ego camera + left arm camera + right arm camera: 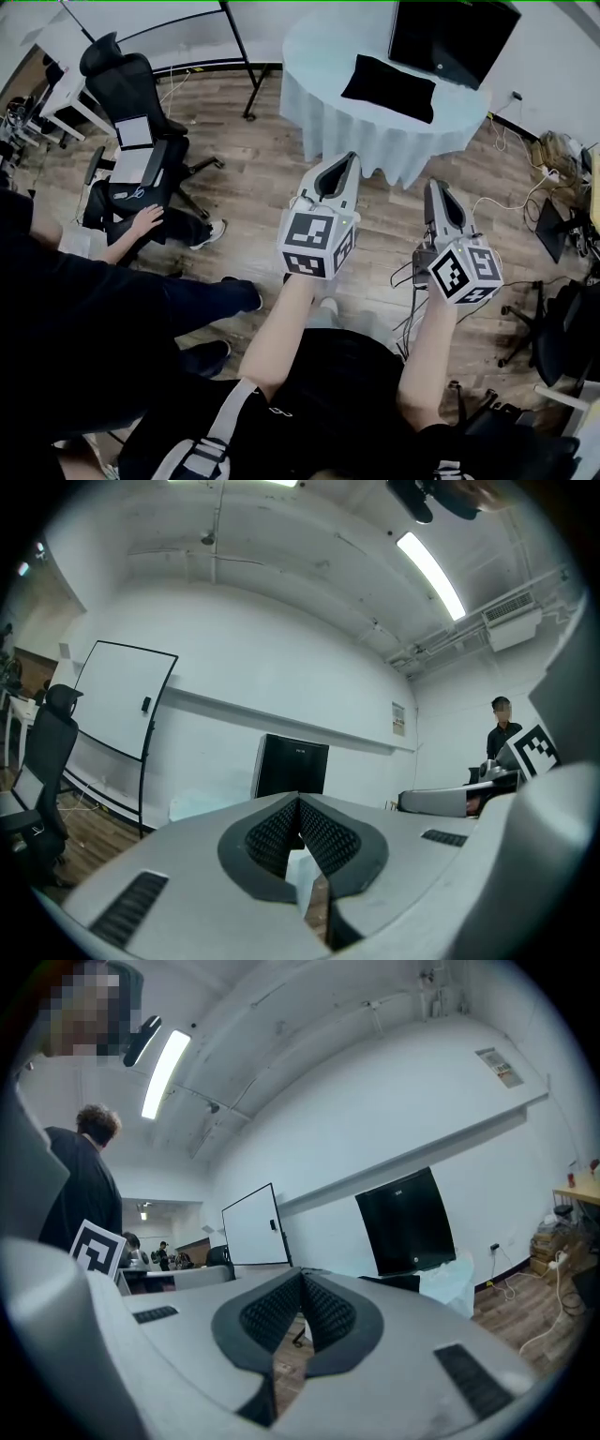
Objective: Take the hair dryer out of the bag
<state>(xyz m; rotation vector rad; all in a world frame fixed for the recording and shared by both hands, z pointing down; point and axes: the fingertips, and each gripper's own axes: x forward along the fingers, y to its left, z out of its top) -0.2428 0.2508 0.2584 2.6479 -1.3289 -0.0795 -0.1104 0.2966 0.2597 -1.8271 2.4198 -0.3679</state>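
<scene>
Ahead on one round table (319, 56) lies one black bag (389, 87), while the left gripper (349, 161) and right gripper (434, 187) are both clenched, empty.

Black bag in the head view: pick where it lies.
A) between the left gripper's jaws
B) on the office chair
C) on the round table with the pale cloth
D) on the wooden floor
C: the black bag lies flat on the round table, on its pale cloth, in front of the dark screen.

The grey left gripper (351, 159) and right gripper (433, 186) point at a round white-clothed table (319, 56) bearing a flat black bag (389, 87).
</scene>
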